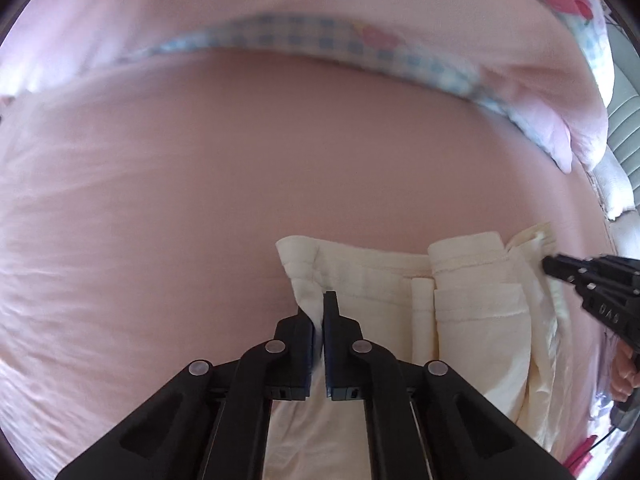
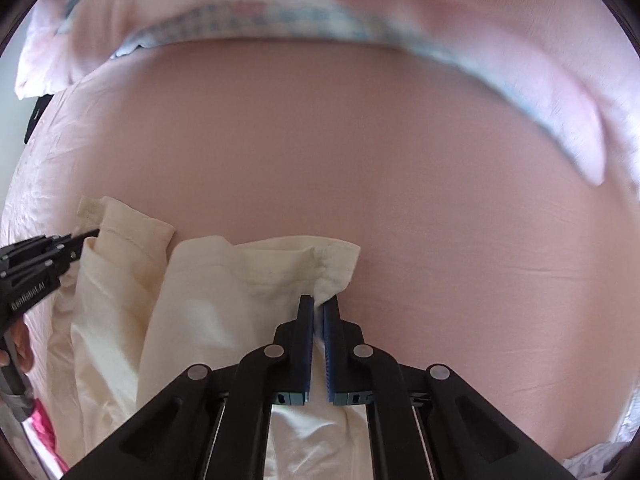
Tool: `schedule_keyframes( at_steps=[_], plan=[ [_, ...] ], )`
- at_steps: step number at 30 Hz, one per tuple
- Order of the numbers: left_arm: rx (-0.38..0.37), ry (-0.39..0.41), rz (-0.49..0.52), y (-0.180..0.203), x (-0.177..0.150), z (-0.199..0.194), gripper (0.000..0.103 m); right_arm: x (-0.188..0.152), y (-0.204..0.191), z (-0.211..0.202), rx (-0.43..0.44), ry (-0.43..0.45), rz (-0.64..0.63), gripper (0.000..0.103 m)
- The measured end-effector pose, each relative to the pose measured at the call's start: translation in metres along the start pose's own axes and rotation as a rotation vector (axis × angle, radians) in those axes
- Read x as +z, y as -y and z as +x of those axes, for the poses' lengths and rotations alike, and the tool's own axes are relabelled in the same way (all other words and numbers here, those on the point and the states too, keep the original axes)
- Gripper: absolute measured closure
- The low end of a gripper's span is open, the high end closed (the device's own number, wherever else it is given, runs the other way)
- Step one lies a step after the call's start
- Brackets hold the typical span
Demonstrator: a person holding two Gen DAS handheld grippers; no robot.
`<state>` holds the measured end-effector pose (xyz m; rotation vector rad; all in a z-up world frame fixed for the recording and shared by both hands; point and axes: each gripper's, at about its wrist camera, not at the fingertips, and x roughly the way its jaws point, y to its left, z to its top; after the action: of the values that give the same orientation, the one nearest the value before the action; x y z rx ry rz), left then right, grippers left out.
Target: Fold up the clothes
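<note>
My left gripper [image 1: 319,320] was clamped on one top corner of the cream garment [image 1: 472,320], my right gripper [image 2: 319,316] on the other; the garment lay beneath both, on the pink sheet [image 1: 200,180].

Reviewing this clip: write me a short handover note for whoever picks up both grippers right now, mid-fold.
Left gripper: shut on the left corner of the cream cotton garment, fabric pinched between its pads.
Right gripper: shut on the garment's opposite corner.
The garment lies bunched and partly doubled over at the near edge of the pink bed sheet; a pink quilt with a blue checked border lies across the far side.
Done: both corners gripped.
Left: probably lift and spread the garment flat on the sheet, then fold it. No finished fold is visible yet.
</note>
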<state>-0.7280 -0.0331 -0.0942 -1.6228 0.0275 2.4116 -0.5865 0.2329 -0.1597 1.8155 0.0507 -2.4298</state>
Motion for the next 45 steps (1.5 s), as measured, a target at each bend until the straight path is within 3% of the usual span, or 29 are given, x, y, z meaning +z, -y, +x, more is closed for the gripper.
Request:
schedule_keyframes(
  at_steps=[5, 8, 11, 13, 16, 19, 23, 27, 29, 30, 32, 34, 35, 37, 39, 41, 43, 44, 45],
  plan=[
    [0.103, 0.098, 0.02, -0.028, 0.001, -0.039, 0.1, -0.011, -0.005, -0.044, -0.117, 0.11, -0.006, 0.101],
    [0.181, 0.122, -0.019, -0.061, 0.003, -0.055, 0.101, -0.016, 0.021, -0.054, -0.166, 0.134, -0.017, 0.101],
    [0.256, 0.111, -0.062, -0.098, -0.005, -0.06, 0.101, -0.017, 0.063, -0.056, -0.179, 0.154, 0.022, 0.101],
    [0.303, 0.074, -0.09, -0.116, -0.007, -0.042, 0.101, -0.02, 0.083, -0.052, -0.194, 0.155, 0.042, 0.101],
    [0.332, -0.014, -0.109, -0.142, -0.022, -0.019, 0.1, -0.005, 0.118, -0.013, -0.237, 0.075, 0.066, 0.101],
    [0.328, 0.007, -0.081, -0.144, -0.023, -0.029, 0.1, -0.009, 0.122, 0.009, -0.282, 0.014, 0.026, 0.101],
    [0.31, 0.078, -0.06, -0.137, -0.008, -0.055, 0.1, -0.007, 0.115, -0.026, -0.302, 0.135, 0.024, 0.101],
    [0.354, 0.16, -0.038, -0.131, 0.007, -0.081, 0.1, -0.002, 0.117, -0.064, -0.291, 0.243, 0.059, 0.101],
    [0.391, 0.147, -0.015, -0.133, 0.011, -0.069, 0.1, 0.004, 0.116, -0.074, -0.298, 0.263, 0.077, 0.101],
    [0.397, 0.121, -0.01, -0.134, 0.008, -0.057, 0.099, 0.008, 0.118, -0.063, -0.308, 0.233, 0.079, 0.101],
    [0.403, 0.011, 0.019, -0.139, -0.003, -0.026, 0.097, 0.016, 0.122, -0.037, -0.327, 0.164, 0.078, 0.1],
    [0.408, -0.1, 0.049, -0.144, -0.013, 0.004, 0.097, 0.019, 0.129, 0.014, -0.34, 0.033, 0.039, 0.1],
    [0.401, -0.111, 0.055, -0.146, -0.015, 0.008, 0.096, 0.019, 0.13, 0.029, -0.327, -0.024, 0.021, 0.1],
    [0.383, -0.078, 0.013, -0.153, -0.013, -0.005, 0.096, 0.021, 0.13, 0.022, -0.326, 0.021, 0.027, 0.095],
    [0.363, -0.026, -0.042, -0.162, -0.011, -0.024, 0.096, 0.023, 0.136, 0.0, -0.26, 0.061, 0.102, 0.095],
    [0.356, 0.041, -0.111, -0.171, -0.011, -0.049, 0.078, 0.022, 0.14, -0.028, -0.229, 0.142, 0.146, 0.095],
    [0.255, 0.071, -0.137, -0.17, -0.014, -0.068, 0.063, 0.022, 0.142, -0.052, -0.233, 0.19, 0.164, 0.094],
    [0.227, 0.08, -0.112, -0.164, -0.016, -0.075, 0.062, 0.022, 0.142, -0.058, -0.216, 0.193, 0.171, 0.093],
    [0.249, 0.1, -0.086, -0.156, -0.017, -0.081, 0.062, 0.024, 0.14, -0.058, -0.182, 0.173, 0.165, 0.093]
  ],
)
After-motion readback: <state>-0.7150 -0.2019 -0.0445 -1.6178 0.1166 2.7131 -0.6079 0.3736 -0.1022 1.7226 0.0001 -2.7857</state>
